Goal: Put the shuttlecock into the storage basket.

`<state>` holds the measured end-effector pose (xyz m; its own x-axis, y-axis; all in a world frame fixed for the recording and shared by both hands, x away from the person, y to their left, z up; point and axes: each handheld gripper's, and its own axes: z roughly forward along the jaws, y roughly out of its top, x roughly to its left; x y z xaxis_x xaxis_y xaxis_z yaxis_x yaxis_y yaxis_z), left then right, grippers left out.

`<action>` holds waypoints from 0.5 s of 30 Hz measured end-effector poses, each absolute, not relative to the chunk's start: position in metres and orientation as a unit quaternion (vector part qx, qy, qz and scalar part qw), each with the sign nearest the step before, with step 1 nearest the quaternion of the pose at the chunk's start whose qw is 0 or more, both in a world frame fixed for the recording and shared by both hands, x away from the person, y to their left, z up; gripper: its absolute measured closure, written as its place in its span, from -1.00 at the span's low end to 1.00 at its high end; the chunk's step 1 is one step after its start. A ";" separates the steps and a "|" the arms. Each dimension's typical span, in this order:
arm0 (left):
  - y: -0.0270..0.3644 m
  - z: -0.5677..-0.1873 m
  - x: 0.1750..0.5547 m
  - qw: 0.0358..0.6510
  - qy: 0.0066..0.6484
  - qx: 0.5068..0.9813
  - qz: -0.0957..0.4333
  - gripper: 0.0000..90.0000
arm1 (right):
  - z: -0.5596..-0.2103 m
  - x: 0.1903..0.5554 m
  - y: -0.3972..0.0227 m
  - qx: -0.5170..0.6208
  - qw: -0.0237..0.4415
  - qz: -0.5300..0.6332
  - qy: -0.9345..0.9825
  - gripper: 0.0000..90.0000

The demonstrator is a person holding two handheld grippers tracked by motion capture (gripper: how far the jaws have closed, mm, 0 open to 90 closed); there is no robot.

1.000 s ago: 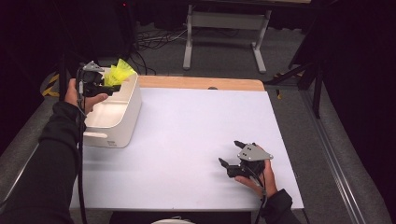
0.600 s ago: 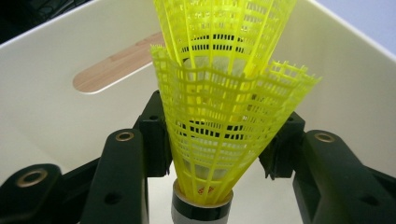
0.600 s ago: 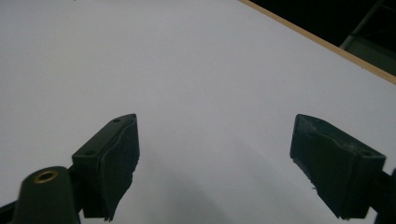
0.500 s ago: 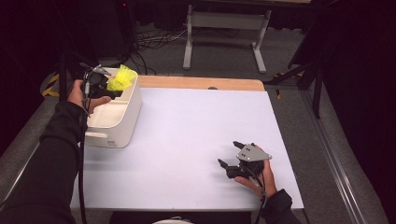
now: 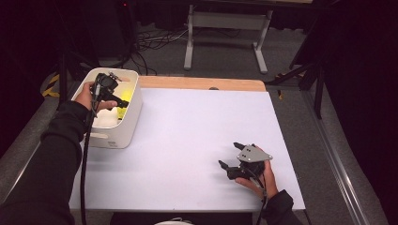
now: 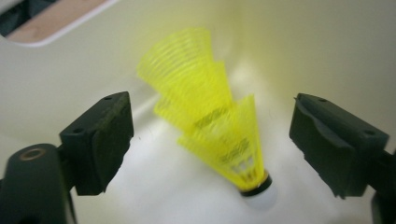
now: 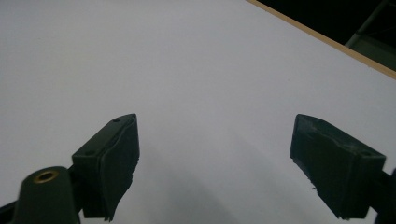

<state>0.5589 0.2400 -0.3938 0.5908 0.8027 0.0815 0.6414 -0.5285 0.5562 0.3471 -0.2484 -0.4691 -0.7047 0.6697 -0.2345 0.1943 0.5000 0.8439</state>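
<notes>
Left gripper [image 5: 123,101] hangs inside the white bin [image 5: 133,112] at the table's far left corner, jaws pointing down toward the floor of the bin. Its jaws have just been opening; we see them spread wide in the left gripper view, with the yellow shuttlecocks [image 6: 219,135] between them but touched by neither pad. We read this as a release: the load has been lowered deep into the bin so that it lands softly rather than bouncing out.

Contents of the bin: what looks like 3 shuttlecocks nested one into another, blurred, tilted, white cork tip [image 6: 259,196] down against the pale floor. From the high view we catch just a yellow patch [image 5: 121,110] beside the jaws. We can make out nothing else inside.

Right gripper [image 5: 230,160] rests low on the white table [image 5: 187,131] near the front right, well apart from the bin, jaws wide and holding nothing. We take it to be parked out of the way while the left hand works.
</notes>
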 end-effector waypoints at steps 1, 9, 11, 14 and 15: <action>0.241 -0.392 0.557 0.251 0.419 0.856 0.171 -0.74 | -0.469 0.347 -0.249 0.263 0.280 0.426 0.819 -0.63; 0.243 -0.378 0.546 0.311 0.398 0.840 0.198 -0.75 | -0.469 0.347 -0.249 0.263 0.283 0.424 0.819 -0.63; 0.243 -0.374 0.543 0.312 0.388 0.842 0.208 -0.76 | -0.469 0.347 -0.249 0.265 0.283 0.424 0.819 -0.63; 0.245 -0.372 0.541 0.323 0.386 0.837 0.213 -0.76 | -0.469 0.347 -0.248 0.265 0.282 0.423 0.820 -0.63; 0.246 -0.371 0.540 0.326 0.384 0.837 0.213 -0.76 | -0.469 0.347 -0.248 0.264 0.282 0.422 0.820 -0.63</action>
<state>0.5400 0.2457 -0.3708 0.6147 0.7815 0.1069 0.5028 -0.4926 0.7103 0.3475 -0.2484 -0.4693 -0.7012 0.6717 -0.2392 0.1954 0.5037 0.8415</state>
